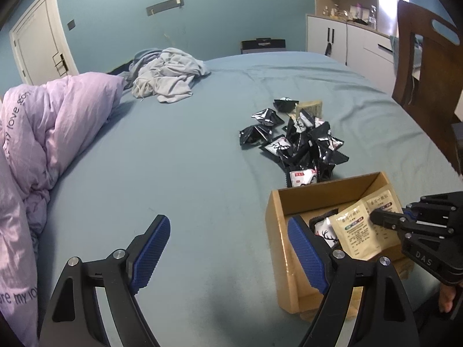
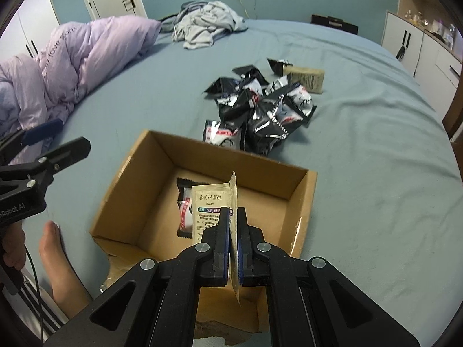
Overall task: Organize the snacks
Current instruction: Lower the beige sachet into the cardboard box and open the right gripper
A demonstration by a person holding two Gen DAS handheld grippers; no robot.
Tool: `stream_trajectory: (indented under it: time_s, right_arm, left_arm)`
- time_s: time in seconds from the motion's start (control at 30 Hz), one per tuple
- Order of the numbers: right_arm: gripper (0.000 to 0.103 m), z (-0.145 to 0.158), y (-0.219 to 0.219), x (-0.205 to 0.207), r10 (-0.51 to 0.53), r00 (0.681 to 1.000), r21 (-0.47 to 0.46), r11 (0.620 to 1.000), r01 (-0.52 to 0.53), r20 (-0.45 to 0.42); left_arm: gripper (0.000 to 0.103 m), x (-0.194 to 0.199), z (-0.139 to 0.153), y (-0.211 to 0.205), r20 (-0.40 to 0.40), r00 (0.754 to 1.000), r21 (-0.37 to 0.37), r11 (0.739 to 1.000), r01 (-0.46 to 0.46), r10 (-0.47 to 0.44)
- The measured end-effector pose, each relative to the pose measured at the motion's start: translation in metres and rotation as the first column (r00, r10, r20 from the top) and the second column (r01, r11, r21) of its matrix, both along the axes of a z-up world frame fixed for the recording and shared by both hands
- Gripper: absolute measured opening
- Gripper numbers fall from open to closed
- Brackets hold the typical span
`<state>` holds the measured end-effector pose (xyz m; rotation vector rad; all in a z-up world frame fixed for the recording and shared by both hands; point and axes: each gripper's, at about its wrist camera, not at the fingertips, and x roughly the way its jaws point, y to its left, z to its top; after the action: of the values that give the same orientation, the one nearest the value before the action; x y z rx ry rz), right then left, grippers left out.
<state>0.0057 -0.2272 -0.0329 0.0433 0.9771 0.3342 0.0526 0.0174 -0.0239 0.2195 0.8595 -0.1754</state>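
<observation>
While my right gripper (image 2: 233, 225) hangs over the cardboard box (image 2: 162, 156), its blue pads are clamped on a thin beige sachet (image 2: 233, 190), held edge-on and upright between them. From the left wrist view I see the same gripper (image 1: 376, 219) coming in from the right, its tip over the box (image 1: 277, 219).

Box contents, as far as I can read them:
- a beige sachet (image 2: 212, 202) with printed text lying face up on the floor of the box; from the left wrist view, two beige faces show side by side (image 1: 357, 232), and I cannot tell which is the held one.
- a black-and-white snack packet (image 2: 185, 211) partly under the beige one, toward the box's left wall.

My left gripper (image 1: 228, 248) has its jaws well apart with nothing between them. One finger hangs over bare sheet, the other over the near left corner of the box. In the right wrist view it (image 2: 58, 138) sits off to the left of the box, clear of it.

Beyond the box, on the blue bed sheet (image 1: 188, 159), a loose pile of black snack packets (image 1: 301, 144) lies just past the far wall. A tan carton (image 1: 311, 107) lies at the far edge of the pile.

Further off: lilac duvet (image 1: 43, 133) bunched on the left, grey clothes (image 1: 167, 75) heaped near the wall. A bare foot (image 2: 55, 248) rests beside the box's near left corner. A wooden chair (image 1: 425, 66) stands at the right.
</observation>
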Motion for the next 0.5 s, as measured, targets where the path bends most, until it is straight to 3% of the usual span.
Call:
stream_trajectory:
  time_s: [0.23, 0.3, 0.33, 0.37, 0.5]
  right_arm:
    - [0.004, -0.007, 0.001, 0.008, -0.009, 0.998, 0.064, 0.998, 0.012, -0.054]
    - [0.012, -0.008, -0.002, 0.009, -0.010, 0.998, 0.099, 0.995, 0.016, -0.060]
    - [0.027, -0.008, -0.004, 0.010, -0.020, 0.998, 0.103, 0.994, 0.026, -0.058]
    - [0.049, -0.008, -0.006, 0.009, -0.036, 0.998, 0.099, 0.994, 0.041, -0.052]
    - [0.067, 0.007, -0.017, -0.004, -0.098, 0.994, 0.099, 0.991, 0.093, 0.042]
  left_arm:
    - [0.084, -0.002, -0.001, -0.006, 0.003, 1.000, 0.000, 1.000, 0.014, -0.014]
    - [0.084, -0.001, -0.002, -0.005, -0.002, 1.000, 0.000, 1.000, 0.010, -0.010]
    - [0.084, -0.001, -0.002, -0.004, -0.004, 1.000, 0.000, 1.000, 0.007, -0.007]
    - [0.084, -0.001, -0.002, -0.003, -0.005, 1.000, 0.000, 1.000, 0.003, -0.003]
    - [0.084, -0.001, -0.001, 0.002, -0.004, 1.000, -0.015, 1.000, -0.013, 0.013]
